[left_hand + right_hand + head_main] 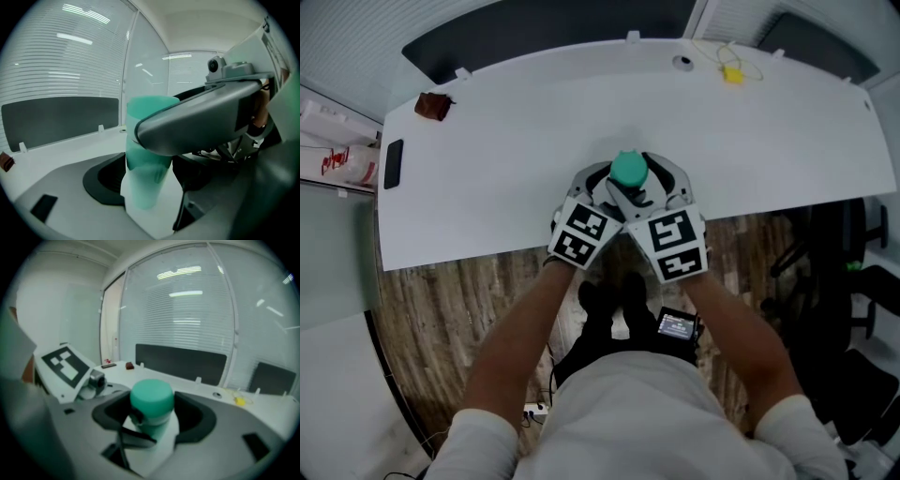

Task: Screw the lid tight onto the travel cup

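Two claws meet on one travel cup (140, 161), which is over the near edge of the white counter (506, 141), close to the person. The left claw (146, 188) is closed on the cup's lower body, I think to keep it from turning. The right claw (152, 414) reaches across from the other side and grips the green lid (151, 397) between its pads, well placed for twisting. The lid already sits on top of the cup.
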A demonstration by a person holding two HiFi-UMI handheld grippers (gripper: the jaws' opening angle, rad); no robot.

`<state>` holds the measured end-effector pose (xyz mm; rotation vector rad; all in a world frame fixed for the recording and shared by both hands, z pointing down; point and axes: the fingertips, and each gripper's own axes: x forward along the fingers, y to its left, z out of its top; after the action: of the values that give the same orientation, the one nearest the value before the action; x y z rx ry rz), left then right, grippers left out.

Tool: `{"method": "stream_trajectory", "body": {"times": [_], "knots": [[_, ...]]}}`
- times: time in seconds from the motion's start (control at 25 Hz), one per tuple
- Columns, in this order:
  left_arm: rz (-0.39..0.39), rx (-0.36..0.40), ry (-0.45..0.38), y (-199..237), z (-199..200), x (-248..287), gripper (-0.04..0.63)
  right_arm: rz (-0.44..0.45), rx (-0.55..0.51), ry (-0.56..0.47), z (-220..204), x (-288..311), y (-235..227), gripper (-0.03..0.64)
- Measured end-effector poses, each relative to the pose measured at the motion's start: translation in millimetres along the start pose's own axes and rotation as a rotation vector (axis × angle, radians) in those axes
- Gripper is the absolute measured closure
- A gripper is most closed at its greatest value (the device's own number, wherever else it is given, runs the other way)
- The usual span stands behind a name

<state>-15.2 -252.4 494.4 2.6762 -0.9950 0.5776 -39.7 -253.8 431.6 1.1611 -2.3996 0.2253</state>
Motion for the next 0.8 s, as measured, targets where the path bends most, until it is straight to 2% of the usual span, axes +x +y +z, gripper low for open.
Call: {"method": "stream_trajectory", "body": {"times": [0.32,0.48,0.6,0.8], "knots": [[-0.173,0.136,0.047,-3.3,1.6,-4.3,0.272,0.172,-0.092,-0.013,0.1,-0.8,7.1,0.313],[-0.182,0.126,0.052,-5.2,2.0,-2.4,0.272,0.240,-0.114,-0.033,0.5,-1.6,9.4,0.313],[-0.141,0.096,0.027,-4.1,1.4,-3.0,0.273,0.195,-0.082,-0.047,0.4,-1.5,8.9,0.313],[-0.052,0.061,0.006,0.4,2.7,-2.2,0.273,0.047,-0.021,-0.057,1.3,0.1,4.6,0.313]]}}
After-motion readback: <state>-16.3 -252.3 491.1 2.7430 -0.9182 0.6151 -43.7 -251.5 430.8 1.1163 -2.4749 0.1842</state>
